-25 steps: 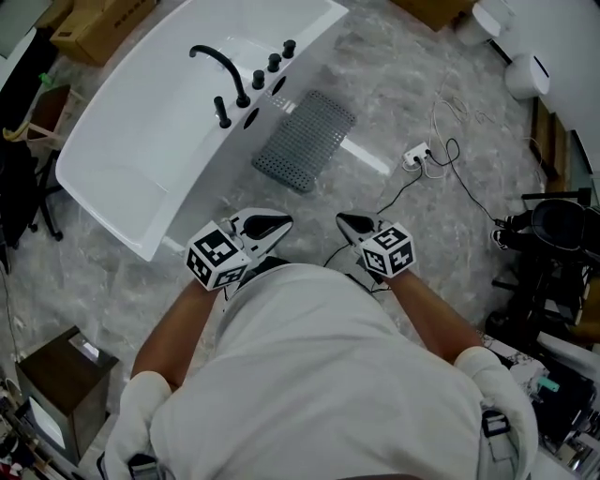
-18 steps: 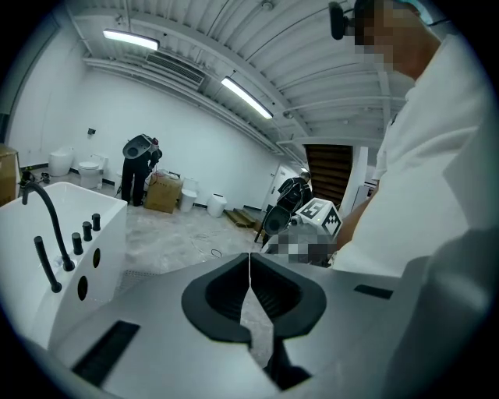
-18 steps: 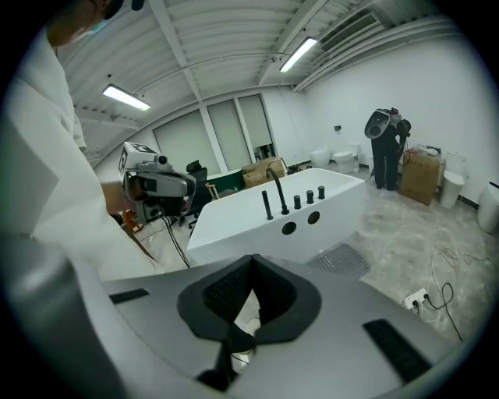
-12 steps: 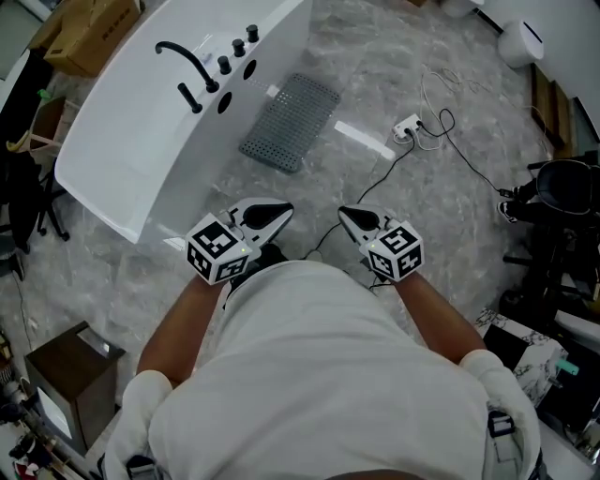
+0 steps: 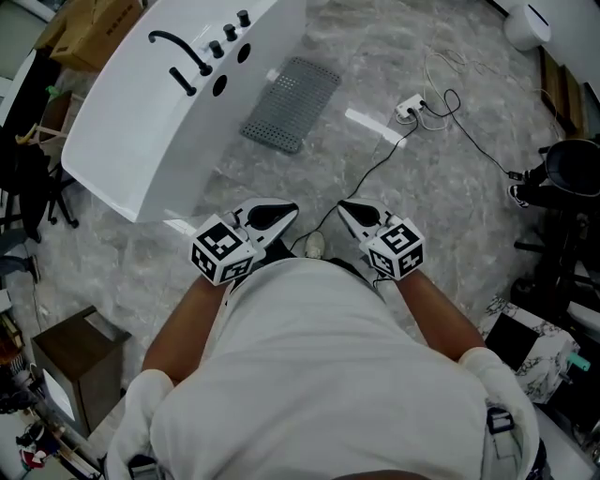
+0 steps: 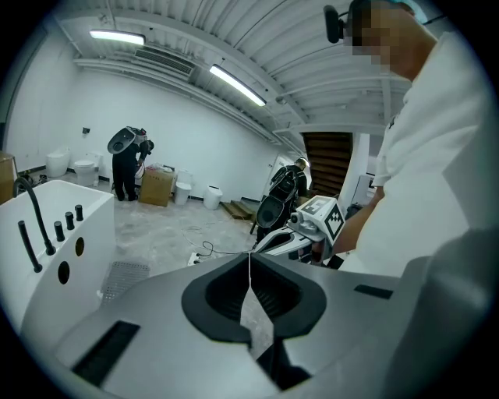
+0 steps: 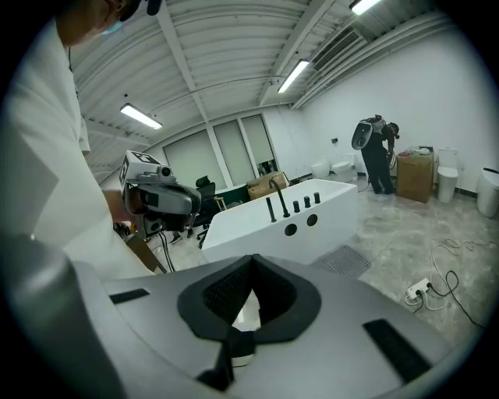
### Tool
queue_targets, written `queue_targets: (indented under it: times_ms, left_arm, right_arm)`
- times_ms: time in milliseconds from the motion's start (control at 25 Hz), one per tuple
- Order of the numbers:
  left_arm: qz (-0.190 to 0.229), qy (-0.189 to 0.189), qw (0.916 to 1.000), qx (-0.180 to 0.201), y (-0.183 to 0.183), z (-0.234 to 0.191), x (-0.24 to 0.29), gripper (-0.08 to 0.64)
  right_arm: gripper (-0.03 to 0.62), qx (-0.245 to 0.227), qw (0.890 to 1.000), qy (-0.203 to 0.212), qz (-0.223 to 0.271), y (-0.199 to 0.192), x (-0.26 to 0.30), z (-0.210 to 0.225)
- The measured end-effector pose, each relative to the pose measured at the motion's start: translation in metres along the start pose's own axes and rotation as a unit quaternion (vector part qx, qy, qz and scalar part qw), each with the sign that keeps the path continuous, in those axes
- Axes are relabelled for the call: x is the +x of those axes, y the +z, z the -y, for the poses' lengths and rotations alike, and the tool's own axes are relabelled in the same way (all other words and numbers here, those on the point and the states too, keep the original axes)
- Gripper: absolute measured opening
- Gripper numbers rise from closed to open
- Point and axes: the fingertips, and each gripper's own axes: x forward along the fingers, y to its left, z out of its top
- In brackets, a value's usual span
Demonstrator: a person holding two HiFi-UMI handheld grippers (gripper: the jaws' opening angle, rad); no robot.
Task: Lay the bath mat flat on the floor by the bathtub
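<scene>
The grey perforated bath mat (image 5: 291,103) lies flat on the marble floor beside the white bathtub (image 5: 141,131), well ahead of me. It also shows low in the left gripper view as the mat (image 6: 125,277), and in the right gripper view as the mat (image 7: 347,259) in front of the tub (image 7: 288,218). My left gripper (image 5: 284,215) and right gripper (image 5: 346,209) are held close to my body, far from the mat. Both are shut with nothing between the jaws, as seen at the left gripper (image 6: 249,259) and the right gripper (image 7: 252,263).
A white power strip (image 5: 406,110) with black cables lies on the floor right of the mat. Cardboard boxes (image 5: 89,23) stand behind the tub, a brown cabinet (image 5: 70,356) at lower left, black equipment (image 5: 562,187) at right. A person (image 6: 129,164) stands far off.
The tub and mat have slid up and away in the head view as I back off from them. Both grippers stay shut and empty in front of my body.
</scene>
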Motion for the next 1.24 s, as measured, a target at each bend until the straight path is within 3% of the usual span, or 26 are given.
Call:
queue_targets:
  times_ms: [600, 880, 1240]
  left_arm:
    - [-0.004, 0.028, 0.9996, 0.004, 0.004, 0.012, 0.001, 0.020]
    - [-0.014, 0.022, 0.9997, 0.004, 0.007, 0.004, 0.003, 0.020]
    - [-0.014, 0.025, 0.9996, 0.007, 0.008, -0.040, -0.010, 0.020]
  right_arm:
    - [0.008, -0.028, 0.999, 0.013, 0.039, 0.015, -0.008, -0.004]
    - [0.008, -0.024, 0.999, 0.018, 0.040, 0.020, 0.004, -0.005]
    - [0.008, -0.019, 0.999, -0.011, 0.042, 0.031, 0.036, 0.014]
